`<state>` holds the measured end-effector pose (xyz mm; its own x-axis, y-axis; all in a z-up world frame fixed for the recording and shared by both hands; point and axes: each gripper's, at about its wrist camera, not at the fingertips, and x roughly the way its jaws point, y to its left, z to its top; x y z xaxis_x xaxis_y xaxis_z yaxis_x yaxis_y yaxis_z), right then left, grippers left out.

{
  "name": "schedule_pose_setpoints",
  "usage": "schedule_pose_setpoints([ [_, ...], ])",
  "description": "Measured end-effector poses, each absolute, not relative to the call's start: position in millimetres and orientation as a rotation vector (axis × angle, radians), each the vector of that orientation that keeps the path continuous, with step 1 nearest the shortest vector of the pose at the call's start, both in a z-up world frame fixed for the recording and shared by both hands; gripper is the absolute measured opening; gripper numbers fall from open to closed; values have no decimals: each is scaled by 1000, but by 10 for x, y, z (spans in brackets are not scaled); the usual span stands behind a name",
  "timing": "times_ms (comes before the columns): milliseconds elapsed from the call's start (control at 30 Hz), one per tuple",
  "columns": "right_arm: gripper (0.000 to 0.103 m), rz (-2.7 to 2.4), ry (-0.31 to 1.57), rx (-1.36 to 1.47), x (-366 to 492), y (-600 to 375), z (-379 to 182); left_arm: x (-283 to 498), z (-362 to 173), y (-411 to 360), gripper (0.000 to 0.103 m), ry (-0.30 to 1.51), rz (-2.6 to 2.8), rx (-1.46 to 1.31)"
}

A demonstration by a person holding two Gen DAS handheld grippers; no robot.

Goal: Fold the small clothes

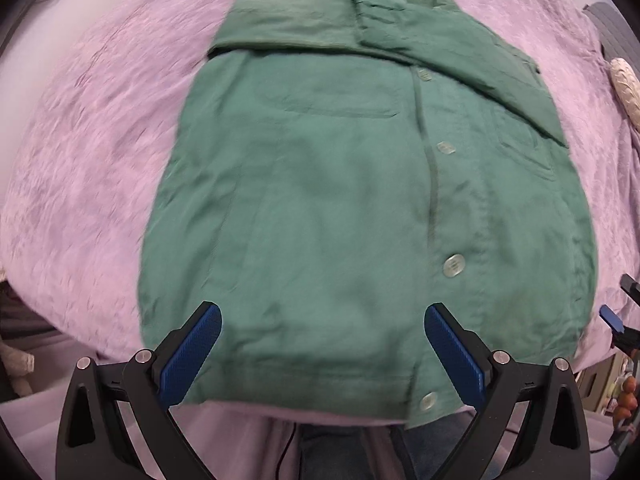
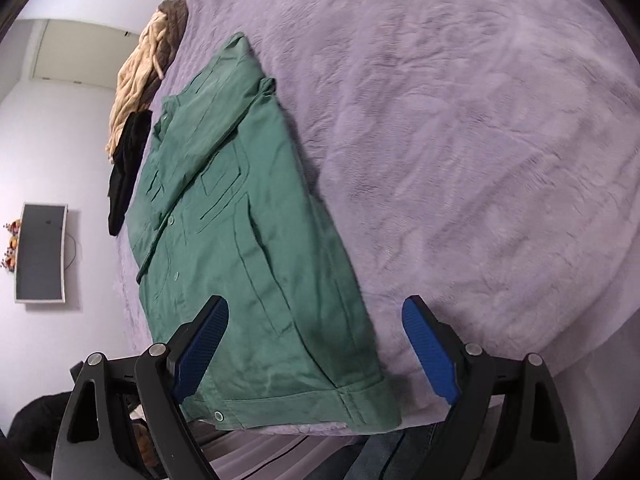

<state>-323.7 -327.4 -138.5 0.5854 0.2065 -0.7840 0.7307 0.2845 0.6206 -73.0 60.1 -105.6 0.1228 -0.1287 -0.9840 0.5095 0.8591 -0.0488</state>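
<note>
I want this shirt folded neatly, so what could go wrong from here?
1. Both sleeves lie loosely across the green shirt; lifting the hem could let them slide out.
2. The hem sits at the edge of the purple bedspread, so a missed pinch by either open gripper could drag it off.

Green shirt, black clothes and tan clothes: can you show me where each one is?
green shirt [image 1: 320, 208], left wrist view, on the front panel beside the buttons.
black clothes [image 2: 126, 168], right wrist view, on the middle of the dark heap.
tan clothes [image 2: 134, 76], right wrist view, on the crumpled folds.
</note>
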Motion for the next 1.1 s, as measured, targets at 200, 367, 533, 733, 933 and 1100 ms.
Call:
schedule_pose_setpoints([
  [200,91,-342,941,1382,-3362,-3051,-1759,-672,-1161,1059,102,1402,-399,299],
  [367,91,-273,993,1421,-3310,-2822,-2070,-592,-1214,1282,102,1401,-386,277],
  [533,91,-92,860,1528,-3214,-2669,-1950,-453,-1268,1471,102,1411,-372,214],
  [733,91,56,716,1608,-2959,-2526,-1835,-286,-1346,1733,102,1453,-401,83],
  [933,91,-12,800,1592,-2780,-2326,-1925,-207,-1478,1932,102,1497,-447,0],
  [1100,91,-46,810,1625,-2827,-2380,-1931,-257,-1644,2018,102,1551,-487,-20],
])
